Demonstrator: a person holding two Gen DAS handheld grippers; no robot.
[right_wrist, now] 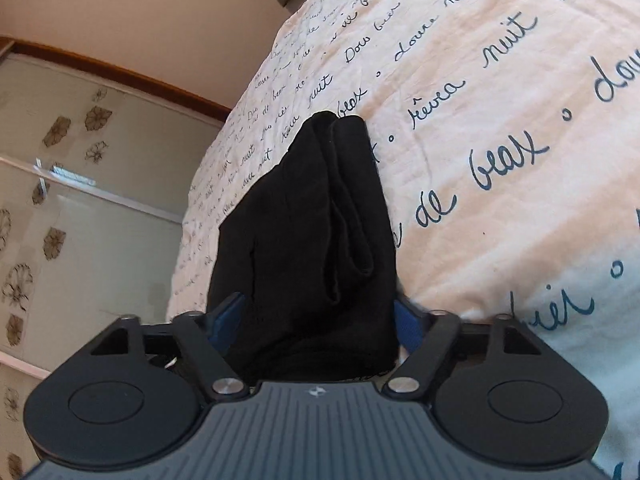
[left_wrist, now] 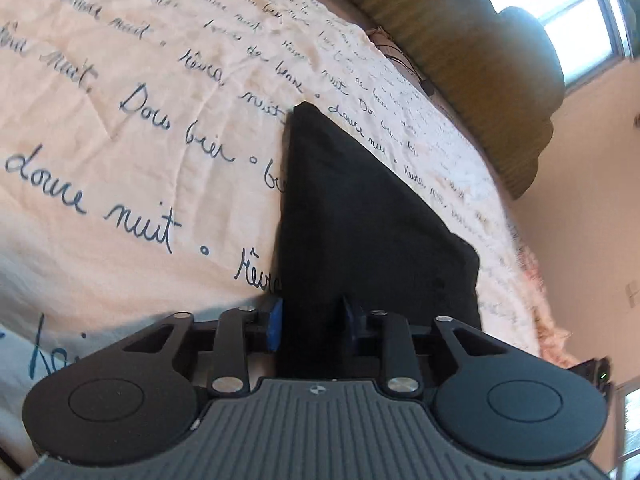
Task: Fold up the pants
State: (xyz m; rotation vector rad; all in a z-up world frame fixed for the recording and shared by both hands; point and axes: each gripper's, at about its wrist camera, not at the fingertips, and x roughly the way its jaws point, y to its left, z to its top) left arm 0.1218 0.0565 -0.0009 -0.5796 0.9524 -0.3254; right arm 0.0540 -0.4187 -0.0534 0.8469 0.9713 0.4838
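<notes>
The black pants (left_wrist: 360,216) lie on a cream bedspread (left_wrist: 132,80) printed with blue handwriting. In the left wrist view they taper away from me to a corner, and my left gripper (left_wrist: 314,326) is shut on their near edge, blue pads against the cloth on both sides. The right wrist view shows the pants (right_wrist: 316,240) bunched in thick folds between the blue pads. My right gripper (right_wrist: 316,322) is shut on that bundle. The cloth hides most of each pad.
The bedspread (right_wrist: 500,120) fills most of both views. An olive-brown headboard or cushion (left_wrist: 472,68) and a window (left_wrist: 560,4) stand beyond the bed. A floral-patterned wardrobe door (right_wrist: 60,200) is beside the bed's edge, with a plain wall above it.
</notes>
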